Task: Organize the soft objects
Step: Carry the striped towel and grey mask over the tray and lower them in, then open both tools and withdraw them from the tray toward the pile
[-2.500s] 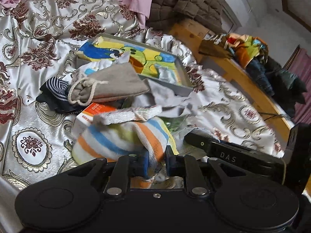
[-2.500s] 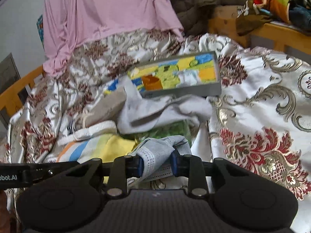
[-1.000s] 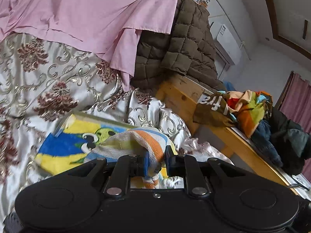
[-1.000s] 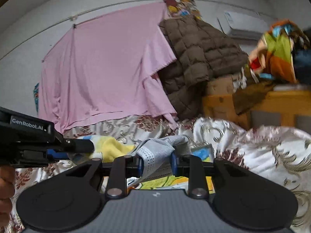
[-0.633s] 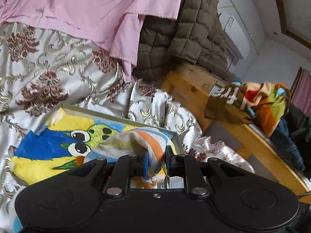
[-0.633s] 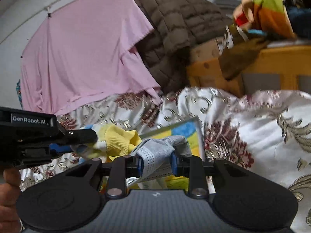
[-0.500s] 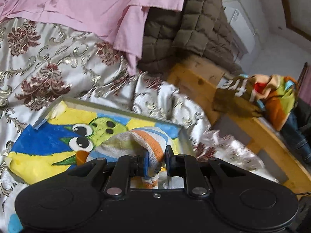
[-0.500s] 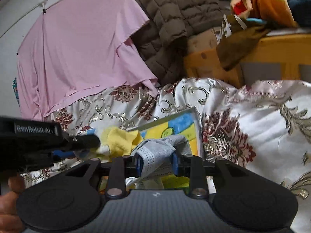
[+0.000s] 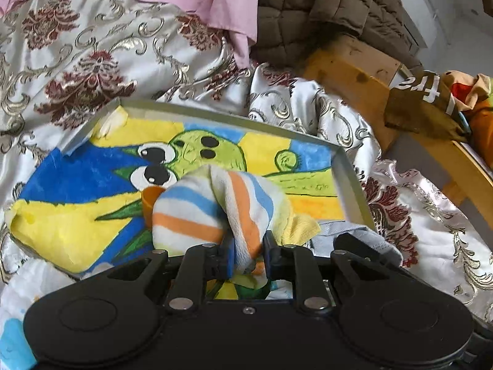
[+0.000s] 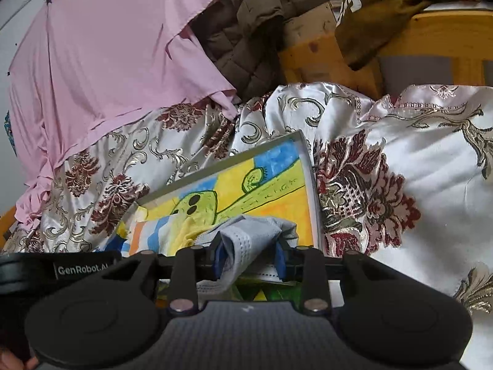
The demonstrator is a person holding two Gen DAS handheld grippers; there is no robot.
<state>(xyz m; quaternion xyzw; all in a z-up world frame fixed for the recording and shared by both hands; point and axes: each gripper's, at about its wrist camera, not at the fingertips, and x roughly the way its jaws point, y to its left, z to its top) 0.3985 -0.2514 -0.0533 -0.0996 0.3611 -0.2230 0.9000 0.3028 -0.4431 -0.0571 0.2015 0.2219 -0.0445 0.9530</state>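
Observation:
My left gripper [image 9: 248, 256] is shut on a striped towel [image 9: 215, 212] in orange, blue, white and yellow. The towel bulges over the cartoon-painted lining of a grey box [image 9: 348, 182] on the bed. My right gripper [image 10: 249, 257] hangs over the box's near right part [image 10: 309, 191]. Its jaws are opening, and a grey face mask [image 10: 246, 234] lies draped between them with a gap at the right pad. The towel [image 10: 160, 231] sits just left of the mask. The left gripper's body [image 10: 61, 268] fills the lower left of the right wrist view.
A small orange cup [image 9: 148, 200] stands in the box behind the towel. The box lies on a silver and maroon bedspread [image 9: 92, 61]. A pink sheet [image 10: 107, 61] and a brown quilted jacket [image 9: 323, 15] hang behind. To the right is a wooden bed frame [image 9: 354, 61] with clothes [image 9: 431, 101].
Both grippers have come down and forward from above the pile to the box, carrying towel and mask. The right jaws have widened around the mask.

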